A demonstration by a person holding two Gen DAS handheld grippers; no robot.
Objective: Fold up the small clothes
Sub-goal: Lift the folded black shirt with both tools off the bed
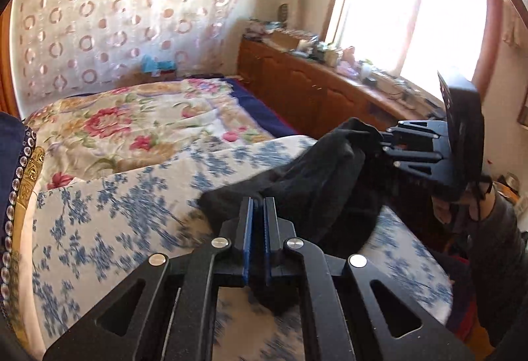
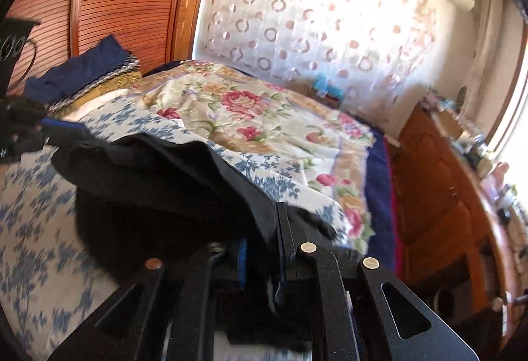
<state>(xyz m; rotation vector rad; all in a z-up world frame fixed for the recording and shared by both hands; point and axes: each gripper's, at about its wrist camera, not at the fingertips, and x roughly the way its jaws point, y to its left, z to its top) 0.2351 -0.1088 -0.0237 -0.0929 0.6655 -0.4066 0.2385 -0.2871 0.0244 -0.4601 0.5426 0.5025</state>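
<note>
I had the black garment point(image 1: 316, 176) pinched at both ends, stretched between my two tools and lifted partly off the bed point(image 1: 99, 229). My left hand-held gripper point(image 1: 259, 212) was clenched on one edge of it — the blue pads point(image 1: 249, 238) stood nearly together with a fold of dark cloth caught at their tips. In that same view my right hand-held gripper point(image 1: 379, 143) showed off to the right, its tips buried in the bunched far end of the cloth. From the right wrist view the garment point(image 2: 158, 182) draped wide and slack over the near part of the bed point(image 2: 33, 229), and my right hand-held gripper point(image 2: 264, 229) was clamped on it, the fabric running down between the fingers and hiding most of one blue pad point(image 2: 243, 262). The blue-flowered sheet point(image 1: 138, 196) lay under the cloth, with a red-and-cream floral quilt point(image 1: 132, 120) beyond it. A wooden cabinet point(image 1: 297, 80) ran beside the bed, under the bright window point(image 1: 412, 20).
</note>
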